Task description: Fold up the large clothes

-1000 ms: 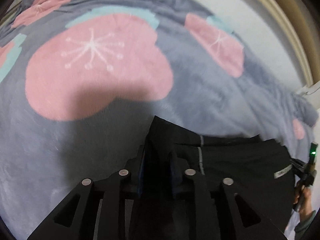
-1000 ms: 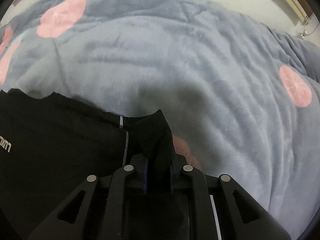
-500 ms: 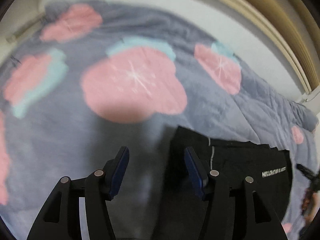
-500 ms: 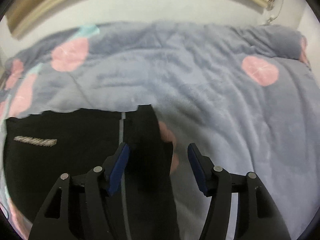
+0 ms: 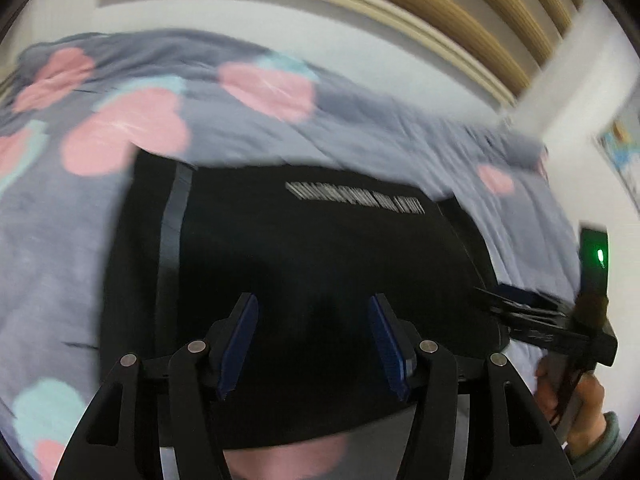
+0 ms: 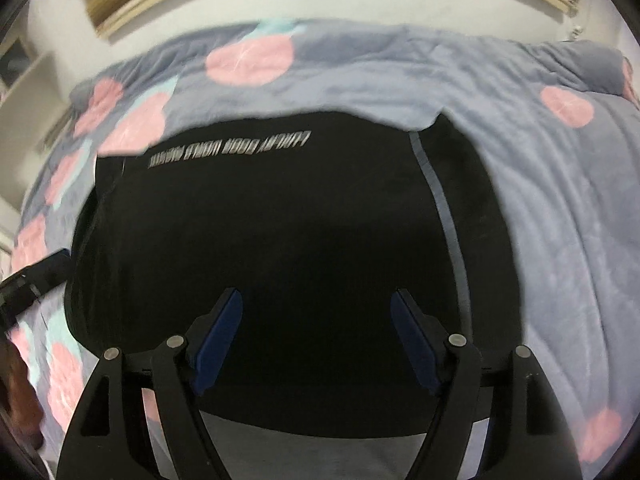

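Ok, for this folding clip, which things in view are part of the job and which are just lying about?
Part of the job:
- black garment, lying on the bed
- left gripper, open, nothing between its pads
- right gripper, jaws just opened, nothing between them

Just there:
- grey blanket with pink flowers under the garment
- wooden headboard
- white wall

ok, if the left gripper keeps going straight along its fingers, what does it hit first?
Most likely the black garment spread on the blanket. The left gripper points down at its dark middle, jaws open and empty; depth is unclear.
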### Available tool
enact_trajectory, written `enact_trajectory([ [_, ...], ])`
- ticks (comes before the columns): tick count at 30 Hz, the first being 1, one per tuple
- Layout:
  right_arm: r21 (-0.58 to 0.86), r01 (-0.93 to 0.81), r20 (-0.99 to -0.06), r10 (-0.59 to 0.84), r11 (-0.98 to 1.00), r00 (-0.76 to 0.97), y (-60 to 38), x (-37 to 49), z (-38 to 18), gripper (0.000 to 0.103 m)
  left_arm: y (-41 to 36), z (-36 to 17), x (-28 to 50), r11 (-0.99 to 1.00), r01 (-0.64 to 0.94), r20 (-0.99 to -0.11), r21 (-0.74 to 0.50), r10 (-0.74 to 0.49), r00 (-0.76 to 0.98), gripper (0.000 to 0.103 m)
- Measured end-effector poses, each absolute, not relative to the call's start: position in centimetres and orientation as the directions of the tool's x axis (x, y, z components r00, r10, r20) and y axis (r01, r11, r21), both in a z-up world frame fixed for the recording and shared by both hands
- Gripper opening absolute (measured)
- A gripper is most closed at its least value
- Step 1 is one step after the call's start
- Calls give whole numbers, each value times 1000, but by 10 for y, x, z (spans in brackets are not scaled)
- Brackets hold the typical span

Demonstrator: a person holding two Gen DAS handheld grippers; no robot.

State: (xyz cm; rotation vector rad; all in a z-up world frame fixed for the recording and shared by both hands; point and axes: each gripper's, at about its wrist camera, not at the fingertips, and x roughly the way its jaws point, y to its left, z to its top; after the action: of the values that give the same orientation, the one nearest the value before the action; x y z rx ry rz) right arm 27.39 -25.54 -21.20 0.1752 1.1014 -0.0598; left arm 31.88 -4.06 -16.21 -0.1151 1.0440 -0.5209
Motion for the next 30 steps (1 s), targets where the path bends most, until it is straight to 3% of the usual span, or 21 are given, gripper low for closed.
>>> enact_trajectory([
  [5, 74, 139, -918, 13, 988, 396, -245, 277, -252, 78, -78, -228, 318, 898, 341, -879, -280, -382, 286, 59],
  [11, 69, 137, -935, 17, 988, 354, -246, 287, -284, 85, -84, -265, 336, 914, 297, -899, -276, -355, 256, 59],
  [16, 103, 130, -939, 54, 986, 340, -252, 288, -279, 85, -86, -265, 338, 920, 293, -903, -261, -340, 262, 59],
  [20, 189, 116, -908, 128, 975, 399, -264, 292, -236, 83, -80, -226, 342, 894, 318, -873, -316, -405, 272, 59],
  [24, 168, 93, -869, 102, 981, 485, -267, 319, -196, 83, -71, -183, 362, 881, 315, -819, -354, -454, 351, 60],
  [26, 141, 102, -884, 78, 985, 461, -267, 342, -201, 83, -75, -176, 385, 867, 311, -803, -390, -485, 347, 60],
  [30, 168, 149, -921, 101, 974, 376, -271, 381, -246, 80, -87, -214, 425, 916, 231, -882, -329, -385, 271, 59],
])
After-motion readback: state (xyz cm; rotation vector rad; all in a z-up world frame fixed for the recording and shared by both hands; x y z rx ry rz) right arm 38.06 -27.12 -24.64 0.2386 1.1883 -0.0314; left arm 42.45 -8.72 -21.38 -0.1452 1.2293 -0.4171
